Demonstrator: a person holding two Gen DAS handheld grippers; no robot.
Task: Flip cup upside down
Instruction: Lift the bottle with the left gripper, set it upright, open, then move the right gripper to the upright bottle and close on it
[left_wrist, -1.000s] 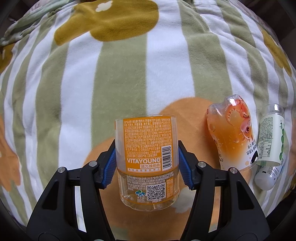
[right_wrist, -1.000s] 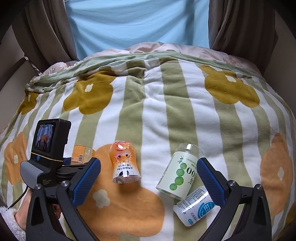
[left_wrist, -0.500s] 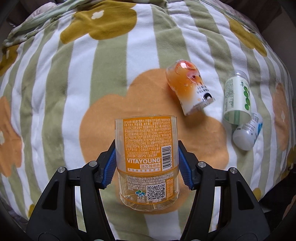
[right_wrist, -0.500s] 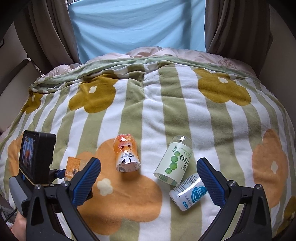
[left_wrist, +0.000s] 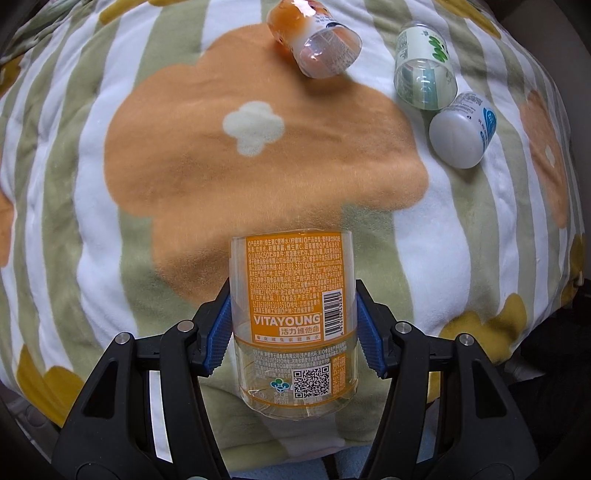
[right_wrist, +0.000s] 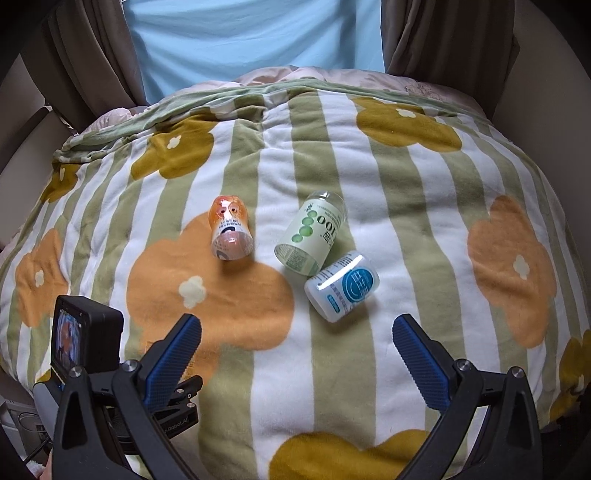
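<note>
Left gripper (left_wrist: 293, 332) clamps orange-label cup (left_wrist: 293, 314), lower centre frame, above blanket (left_wrist: 92, 184). Right gripper (right_wrist: 295, 354) wide open, empty.

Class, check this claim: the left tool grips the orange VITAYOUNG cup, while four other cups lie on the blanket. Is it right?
Not quite: the left tool does grip the orange VITAYOUNG cup, but three other cups lie on the blanket, not four, as the right wrist view shows.
</note>
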